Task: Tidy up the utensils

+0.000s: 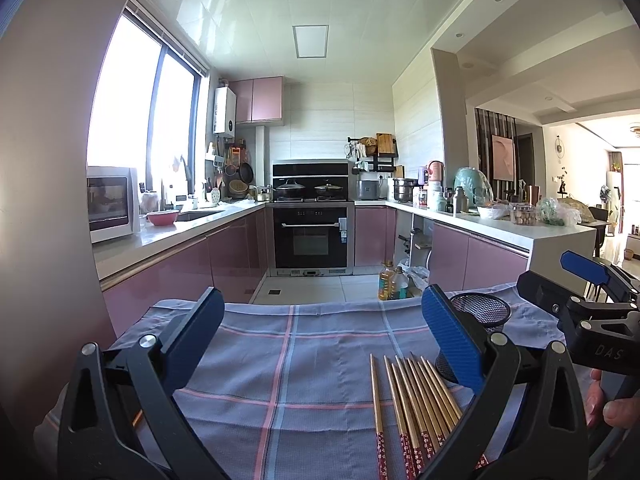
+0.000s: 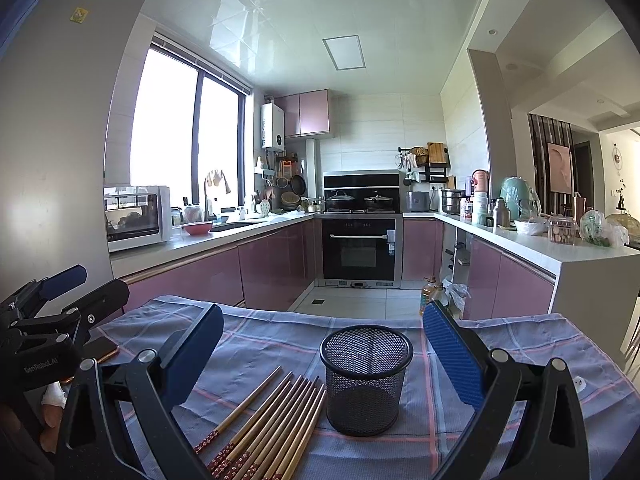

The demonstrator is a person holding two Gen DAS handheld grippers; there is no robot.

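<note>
A home kitchen: beyond the fingers stand pink cabinets [image 2: 272, 264], a built-in oven [image 2: 358, 248] under a hob with two lidded pots [image 2: 358, 200], a microwave [image 2: 136, 216] by the window [image 2: 184, 128], and a sink [image 1: 200, 214].

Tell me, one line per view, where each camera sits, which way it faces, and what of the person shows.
Left wrist: on the left hand-held gripper, open, facing across the cloth into the kitchen; chopsticks lie lower right; the right hand-held gripper and fingers show at right.
Right wrist: on the right hand-held gripper, open, facing the same way, the cup between its fingers; the left hand-held gripper shows at left.
Shared: cloth, chopsticks, cup, oven.
</note>
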